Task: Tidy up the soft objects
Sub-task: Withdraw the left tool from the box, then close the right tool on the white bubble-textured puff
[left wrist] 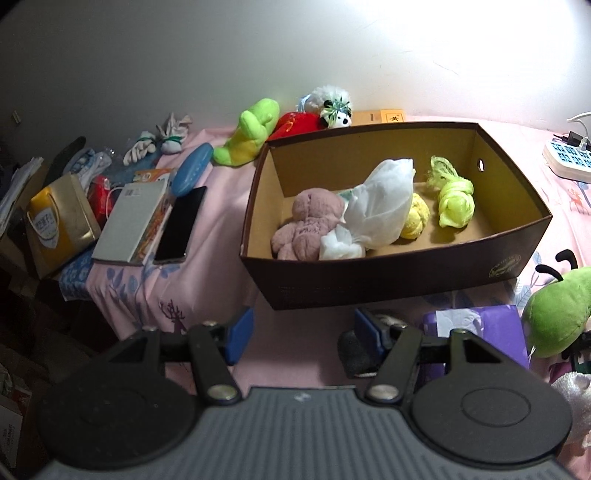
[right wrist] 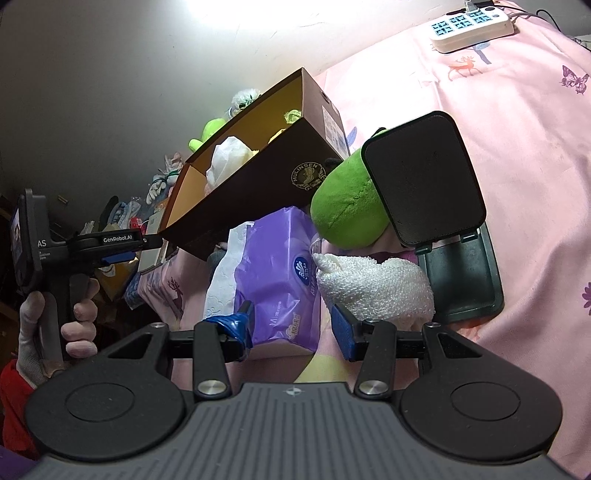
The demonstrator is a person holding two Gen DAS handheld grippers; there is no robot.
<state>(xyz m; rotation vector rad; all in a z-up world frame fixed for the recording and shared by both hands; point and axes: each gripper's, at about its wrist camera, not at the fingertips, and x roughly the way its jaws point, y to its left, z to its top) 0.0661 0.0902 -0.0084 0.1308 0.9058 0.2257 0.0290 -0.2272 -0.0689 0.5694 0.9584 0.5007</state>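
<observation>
A brown cardboard box (left wrist: pixel 388 288) stands on the pink bedspread. It holds a pink towel knot (left wrist: pixel 306 225), a white bag (left wrist: pixel 380 206), a yellow knot (left wrist: pixel 415 218) and a lime cloth knot (left wrist: pixel 454 199). My left gripper (left wrist: pixel 303 336) is open and empty in front of the box. My right gripper (right wrist: pixel 291 328) is open and empty, just short of a white knitted cloth (right wrist: pixel 376 284) and a purple tissue pack (right wrist: pixel 280 273). A green plush toy (right wrist: pixel 347 206) lies behind them, beside the box (right wrist: pixel 258 184).
Behind the box lie a lime plush (left wrist: pixel 247 136), a red plush (left wrist: pixel 295 123) and a panda toy (left wrist: pixel 338 114). At left are a phone (left wrist: pixel 181 225), a book (left wrist: pixel 133 221) and a blue case (left wrist: pixel 192 173). A power strip (right wrist: pixel 472 26) lies far right. A black stand (right wrist: pixel 428 181) stands by the green plush.
</observation>
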